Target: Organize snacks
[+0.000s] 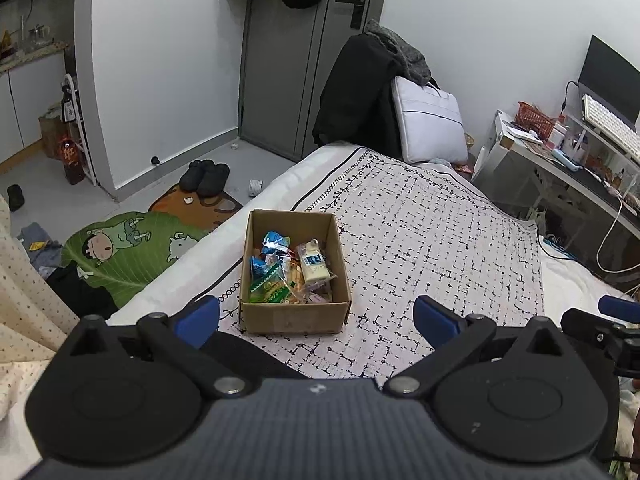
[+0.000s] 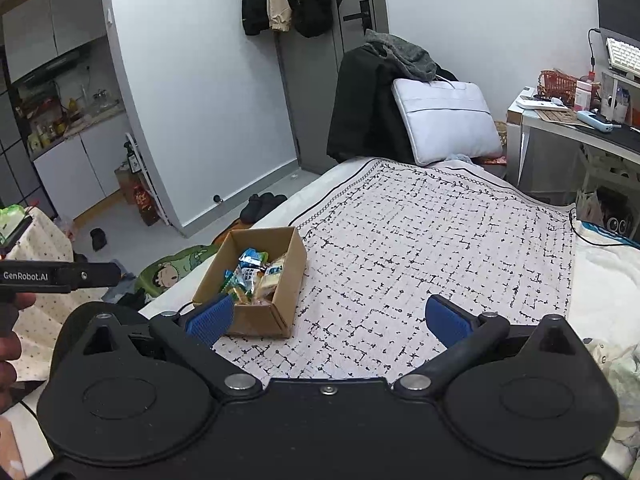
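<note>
Cardboard box (image 1: 294, 272) w/ snack packets (image 1: 288, 270) sits on bed (image 1: 420, 232), on the patterned blanket near its left edge. Packets piled inside: blue, green, one pale yellow. None seen lying loose on the blanket in either view.

Left gripper (image 1: 316, 318): jaws spread wide, holding nothing. Box lies straight ahead, just beyond the blue pads, roughly centred betw. them. Box long axis runs away from the jaws, approx. along the approach line.

Right gripper (image 2: 328, 318): jaws also wide apart, empty. From here the box (image 2: 252, 280) sits ahead and off to the left; left pad overlaps its near corner in view. Touching or not: can't tell.

Judgement: left is the better-aligned side, box dead ahead; right would need to swing left to reach. Snacks look already gathered in box, so task prob. near end, or an unpack/sort not yet begun. Can't say which.

Desk (image 1: 560, 160) w/ keyboard far right, well apart.
</note>
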`<state>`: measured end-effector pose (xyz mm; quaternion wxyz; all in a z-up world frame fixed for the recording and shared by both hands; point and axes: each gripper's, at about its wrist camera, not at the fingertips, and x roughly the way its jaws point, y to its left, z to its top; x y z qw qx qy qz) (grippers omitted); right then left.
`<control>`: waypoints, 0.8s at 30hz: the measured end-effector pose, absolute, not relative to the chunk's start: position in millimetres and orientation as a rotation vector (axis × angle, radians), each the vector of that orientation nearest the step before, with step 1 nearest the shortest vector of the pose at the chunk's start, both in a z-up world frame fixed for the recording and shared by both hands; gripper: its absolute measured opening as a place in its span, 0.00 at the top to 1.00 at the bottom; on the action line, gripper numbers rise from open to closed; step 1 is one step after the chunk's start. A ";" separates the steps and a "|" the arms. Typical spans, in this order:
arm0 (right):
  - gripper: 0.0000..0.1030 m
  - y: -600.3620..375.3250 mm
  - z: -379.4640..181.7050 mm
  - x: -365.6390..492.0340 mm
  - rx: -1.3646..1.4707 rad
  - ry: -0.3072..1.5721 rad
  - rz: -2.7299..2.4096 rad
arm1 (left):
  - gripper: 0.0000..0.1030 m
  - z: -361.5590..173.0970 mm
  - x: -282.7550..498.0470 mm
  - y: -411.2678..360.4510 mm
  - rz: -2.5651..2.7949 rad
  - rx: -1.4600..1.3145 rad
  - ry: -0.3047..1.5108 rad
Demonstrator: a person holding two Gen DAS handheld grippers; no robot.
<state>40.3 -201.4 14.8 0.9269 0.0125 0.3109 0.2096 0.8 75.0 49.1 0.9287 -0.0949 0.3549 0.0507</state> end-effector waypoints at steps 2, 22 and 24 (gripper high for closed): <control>0.00 -202.7 15.7 40.0 0.030 0.636 0.429 | 0.00 49.9 0.1 73.0 0.104 -0.191 0.728; 0.00 -199.6 14.7 35.3 0.009 0.628 0.465 | 0.00 48.1 3.5 76.0 0.093 -0.200 0.758; 0.00 -199.7 14.6 35.2 0.010 0.629 0.467 | 0.00 47.2 3.4 76.2 0.095 -0.200 0.758</control>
